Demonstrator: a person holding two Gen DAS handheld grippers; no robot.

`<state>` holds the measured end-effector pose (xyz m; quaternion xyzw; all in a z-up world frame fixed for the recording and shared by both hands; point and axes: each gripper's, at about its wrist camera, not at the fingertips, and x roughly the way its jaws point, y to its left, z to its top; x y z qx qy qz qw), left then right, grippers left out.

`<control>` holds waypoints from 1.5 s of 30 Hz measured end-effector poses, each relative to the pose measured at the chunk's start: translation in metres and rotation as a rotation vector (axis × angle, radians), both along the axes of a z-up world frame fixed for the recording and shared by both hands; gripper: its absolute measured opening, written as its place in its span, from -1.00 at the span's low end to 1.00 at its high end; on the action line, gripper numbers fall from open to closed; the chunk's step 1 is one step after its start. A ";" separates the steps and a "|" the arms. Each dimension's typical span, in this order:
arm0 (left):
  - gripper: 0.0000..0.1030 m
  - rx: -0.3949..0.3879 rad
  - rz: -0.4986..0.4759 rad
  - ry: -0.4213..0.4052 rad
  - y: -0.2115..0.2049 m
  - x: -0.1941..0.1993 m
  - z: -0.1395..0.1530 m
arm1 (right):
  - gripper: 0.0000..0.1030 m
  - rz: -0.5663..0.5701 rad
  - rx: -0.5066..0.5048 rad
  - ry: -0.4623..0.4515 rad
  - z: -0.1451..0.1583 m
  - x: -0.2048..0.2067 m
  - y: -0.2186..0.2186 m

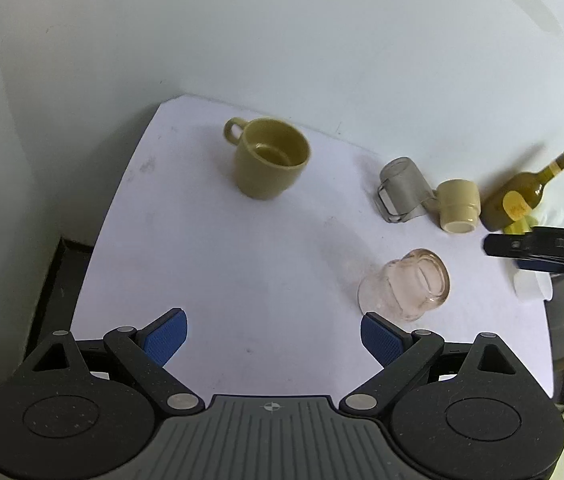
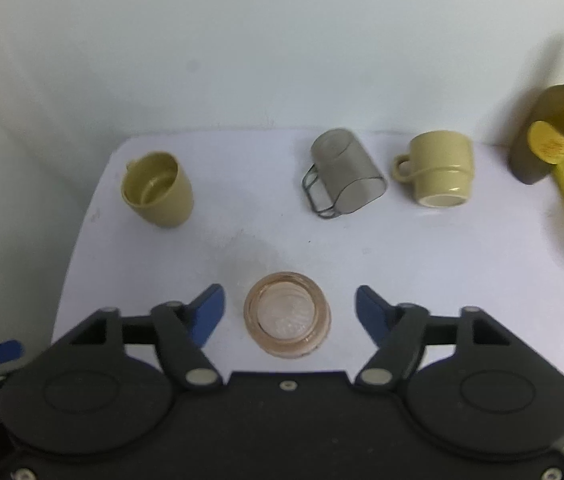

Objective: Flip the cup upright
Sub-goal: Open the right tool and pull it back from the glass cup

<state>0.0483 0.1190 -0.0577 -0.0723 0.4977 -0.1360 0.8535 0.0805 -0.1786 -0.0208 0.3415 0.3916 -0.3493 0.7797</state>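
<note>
Pinkish clear glass marks the cup, which lies mouth-down on the white worktop in the left wrist view, just ahead of the right-hand blue pad of the left gripper, whose fingers stand wide apart and hold nothing. An olive mug stands upright farther back. To the right, a grey transparent mug and a cream mug sit inverted side by side, next to a dark olive bottle with a yellow label whose print is too blurred to read. The black right gripper enters at the right edge; mirrored lettering on it cannot be made out.

Seen from the right wrist, the glass cup sits base-up between the spread blue fingers of the right gripper, touching neither. Behind it stand the olive mug, the grey mug, the cream mug and the bottle.
</note>
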 end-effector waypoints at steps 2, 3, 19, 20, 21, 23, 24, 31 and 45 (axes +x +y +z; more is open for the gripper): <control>1.00 0.020 0.019 -0.038 -0.009 -0.001 0.012 | 1.00 -0.023 -0.038 -0.019 0.010 -0.010 0.007; 1.00 0.026 0.025 -0.056 -0.014 -0.002 0.019 | 1.00 -0.023 -0.044 -0.023 0.013 -0.013 0.009; 1.00 0.185 0.152 -0.022 -0.126 -0.030 0.045 | 1.00 0.109 -0.063 0.059 0.027 -0.057 -0.005; 1.00 0.185 0.160 -0.020 -0.127 -0.031 0.046 | 1.00 0.127 -0.063 0.068 0.025 -0.056 -0.005; 1.00 0.185 0.167 -0.014 -0.129 -0.032 0.047 | 1.00 0.133 -0.062 0.070 0.025 -0.057 -0.005; 1.00 0.181 0.182 -0.005 -0.129 -0.030 0.049 | 1.00 0.167 -0.063 0.068 0.026 -0.057 -0.004; 1.00 0.184 0.189 -0.004 -0.129 -0.029 0.050 | 1.00 0.170 -0.065 0.066 0.028 -0.057 -0.003; 1.00 0.176 0.153 -0.026 -0.134 -0.028 0.058 | 1.00 0.170 -0.030 0.053 0.029 -0.064 -0.004; 1.00 0.173 0.080 -0.042 -0.130 -0.023 0.063 | 1.00 0.124 -0.026 0.049 0.036 -0.063 0.004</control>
